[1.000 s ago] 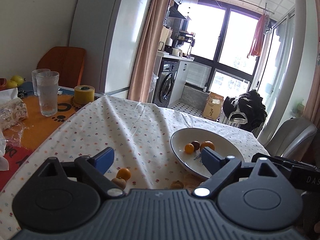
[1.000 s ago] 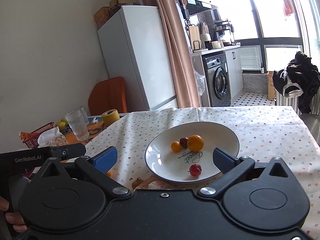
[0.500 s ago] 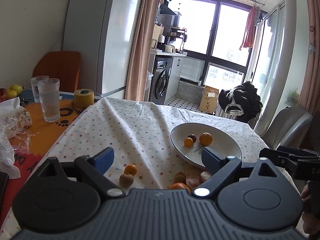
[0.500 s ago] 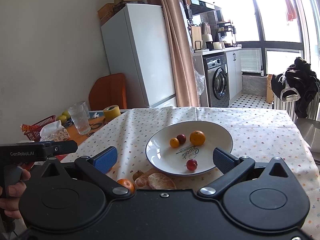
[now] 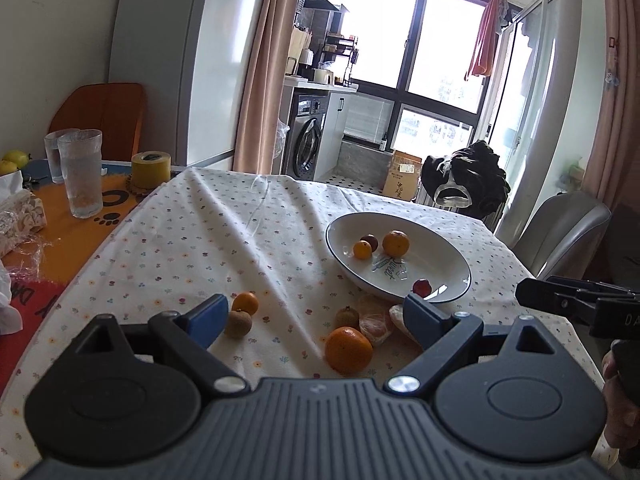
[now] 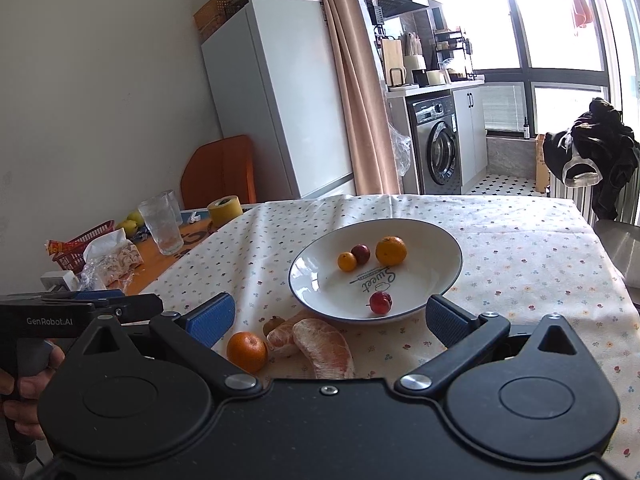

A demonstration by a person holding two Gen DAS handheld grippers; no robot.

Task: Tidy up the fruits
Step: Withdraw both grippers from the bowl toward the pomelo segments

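**Four fruits plated, more loose on the cloth**

Four fruits sit in the white blue-rimmed ceramic plate (image 6: 440,276) on the flower-dotted white tablecloth (image 5: 208,248). Left gripper (image 5: 316,316) and right gripper (image 6: 330,318) both hover with jaws apart, empty. Just before the plate lie peeled pale-pink citrus segments (image 6: 326,350), a round orange mandarin (image 6: 247,351), then small brown fruits (image 5: 238,323).

I'm looking past a flowered tablecloth (image 5: 208,232) to two glasses (image 5: 82,174) standing beside a yellow tape roll (image 5: 151,170). A white fridge (image 6: 280,100) is standing by a pink curtain (image 6: 356,92), a washing machine (image 6: 438,148) is sitting behind, and dark clothes (image 6: 592,152) are hanging near the window.
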